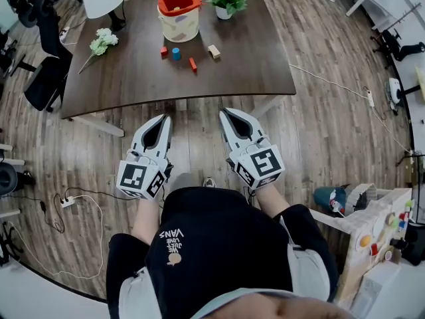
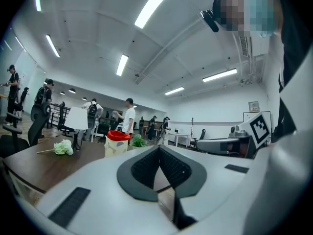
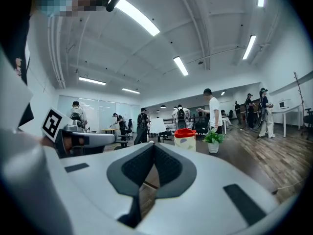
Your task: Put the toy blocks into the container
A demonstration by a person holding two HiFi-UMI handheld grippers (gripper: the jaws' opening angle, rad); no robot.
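Both grippers, left [image 1: 164, 119] and right [image 1: 225, 113], are closed and empty, short of the table [image 1: 119, 78]. The blocks [image 1: 176, 54] lie mid-table, near the container [image 1: 178, 18]. Open your jaws wide before reaching.

Matt dark wooden table [image 1: 259, 52], wood-plank floor [image 1: 332, 138], smooth white plastic right gripper [image 1: 226, 113]
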